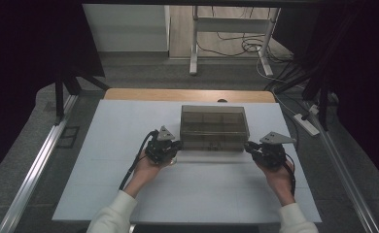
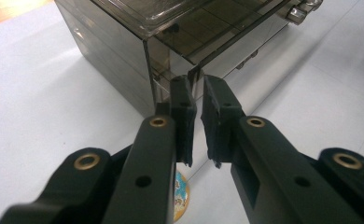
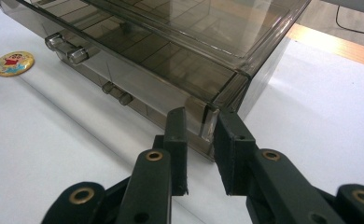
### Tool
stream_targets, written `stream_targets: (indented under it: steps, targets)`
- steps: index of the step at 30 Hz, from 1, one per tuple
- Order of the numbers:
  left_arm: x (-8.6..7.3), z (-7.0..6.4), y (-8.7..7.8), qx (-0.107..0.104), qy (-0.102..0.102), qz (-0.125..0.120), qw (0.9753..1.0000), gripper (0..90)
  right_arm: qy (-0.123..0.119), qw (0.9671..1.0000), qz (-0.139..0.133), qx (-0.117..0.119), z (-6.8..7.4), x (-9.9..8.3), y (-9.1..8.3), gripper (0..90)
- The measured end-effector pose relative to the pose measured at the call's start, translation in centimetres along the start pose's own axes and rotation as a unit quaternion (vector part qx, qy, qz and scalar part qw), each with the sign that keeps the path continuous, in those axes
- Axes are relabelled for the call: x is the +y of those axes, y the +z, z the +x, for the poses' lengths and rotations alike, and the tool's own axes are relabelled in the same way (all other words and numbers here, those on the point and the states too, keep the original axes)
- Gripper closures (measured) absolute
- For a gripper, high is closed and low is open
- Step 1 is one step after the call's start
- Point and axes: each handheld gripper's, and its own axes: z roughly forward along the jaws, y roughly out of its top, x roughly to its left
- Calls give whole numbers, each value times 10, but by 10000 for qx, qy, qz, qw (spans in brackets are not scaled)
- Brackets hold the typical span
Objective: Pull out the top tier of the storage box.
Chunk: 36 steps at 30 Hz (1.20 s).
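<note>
The bench (image 1: pixel 105 184) is the biggest thing here, its top covered in a pale sheet, and toward the far middle of it sits a smoky, see-through drawer box (image 1: pixel 214 127) with small knobs on its front. A person's forearms in light sleeves come up from the near edge, one to each side of the box. The left hand (image 1: pixel 146 170) cradles the left gripper (image 2: pixel 195 93) from below, angled in toward the box's near left corner; its jaws stand nearly pressed together with only a thin slit between them, tips right at that corner's edge, though I cannot tell whether they touch it. The right hand (image 1: pixel 275 172) holds the right gripper (image 3: pixel 202 122) pointed in at the near right corner, jaws parted a little wider and standing either side of the corner's edge. A small round cartoon badge (image 3: pixel 13 63) lies flat on the bench just in front of the box, near the left gripper.
</note>
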Motion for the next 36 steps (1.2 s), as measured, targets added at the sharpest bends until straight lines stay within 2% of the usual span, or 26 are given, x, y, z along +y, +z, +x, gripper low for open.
stream_targets:
  steps: [19, 23, 36]
  targets:
    - [-2, -3, -3, -11, 21, 36, 10000, 814, -36, 10000, 18, 12, 3, -2, -4, 744]
    - [-2, -3, -4, -84, -25, 33, 10000, 813, -42, 10000, 20, 14, 4, -2, -5, 743]
    - [-3, -5, -5, -94, 28, 56, 9999, 811, -64, 10000, 24, 18, 5, -4, -7, 743]
